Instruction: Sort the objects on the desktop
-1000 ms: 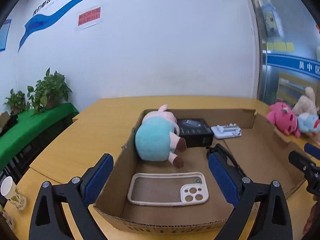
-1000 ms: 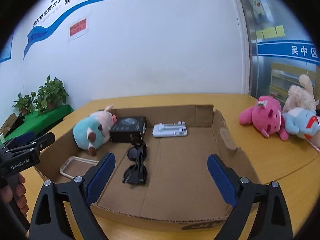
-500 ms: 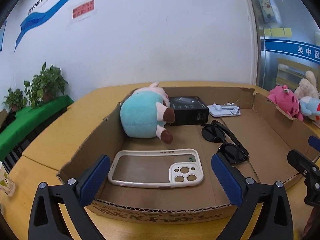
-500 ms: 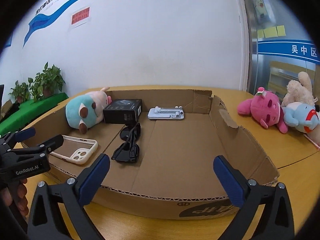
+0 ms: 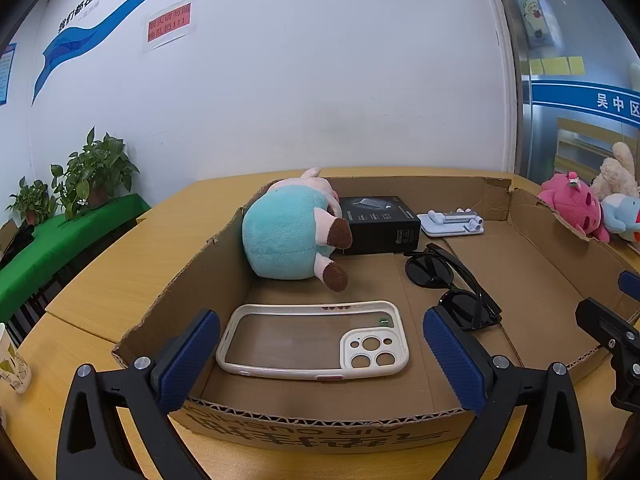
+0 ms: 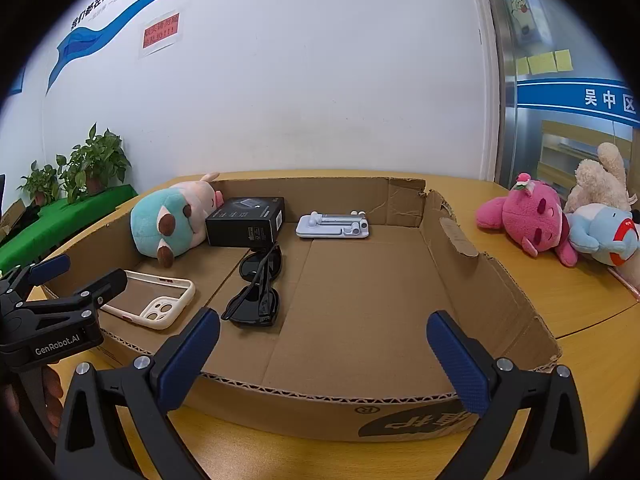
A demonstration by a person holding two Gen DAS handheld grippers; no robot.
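Both my jaws wide open, nothing held. Left gripper [image 5: 320, 356] frames the phone case [image 5: 314, 339], flat at the cardboard tray's [image 5: 320, 426] 7 o'clock corner. I'd pinch across its short rim; sunglasses [image 6: 258, 286] sit close at 3 o'clock. Right gripper [image 6: 323, 356] hangs at the near wall.

Both cameras sit low at the near edge of the cardboard box [image 5: 328, 424], each looking forward between its own spread fingers across the box toward the white wall [image 5: 320, 100]. The left wrist view sits close over the near-left corner, with the phone case [image 5: 316, 340] straight ahead of the left gripper [image 5: 320, 356]. The right wrist view stands further to the right, the right gripper [image 6: 322, 356] facing the bare right half of the box floor [image 6: 360, 292]. Both views share the box interior and the far wall; the right view also catches the left gripper off to its left.
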